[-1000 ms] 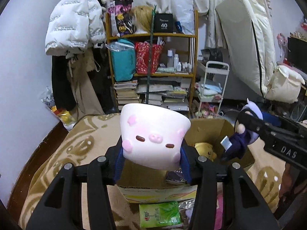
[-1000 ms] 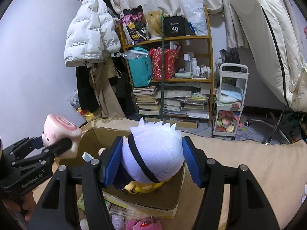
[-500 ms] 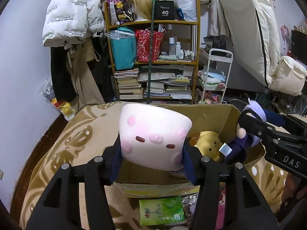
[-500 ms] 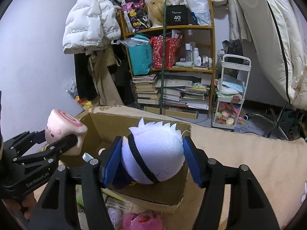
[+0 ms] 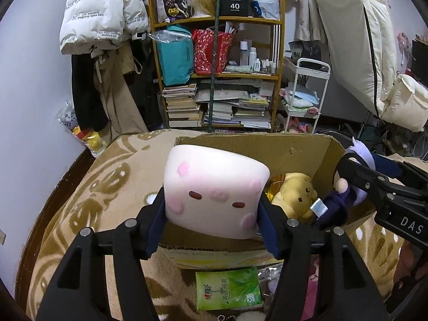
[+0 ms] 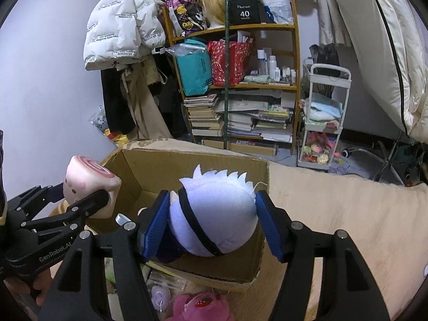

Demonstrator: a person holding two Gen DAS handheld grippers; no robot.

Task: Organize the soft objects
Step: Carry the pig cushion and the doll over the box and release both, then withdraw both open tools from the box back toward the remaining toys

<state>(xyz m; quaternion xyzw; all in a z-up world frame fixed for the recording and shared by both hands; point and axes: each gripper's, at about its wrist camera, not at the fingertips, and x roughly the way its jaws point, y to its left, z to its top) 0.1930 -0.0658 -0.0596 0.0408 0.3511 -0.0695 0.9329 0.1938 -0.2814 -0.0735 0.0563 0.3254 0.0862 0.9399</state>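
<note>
Hovering over the box (image 5: 302, 149), both grippers' jaws were opening: left gripper (image 5: 211, 223) pinching the pig (image 5: 214, 187), right gripper (image 6: 211, 227) barely touching the doll (image 6: 214, 214); either toy could bounce off the box's near rim

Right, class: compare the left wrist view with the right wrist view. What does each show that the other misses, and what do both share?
Only the left wrist view shows the yellow plush inside the box and the green packet in front of it. Only the right wrist view shows the pink strawberry plush on the floor. Both show the cardboard box, the left gripper opening around the pig cube, the right gripper opening around the white-haired doll, and the bookshelf.
</note>
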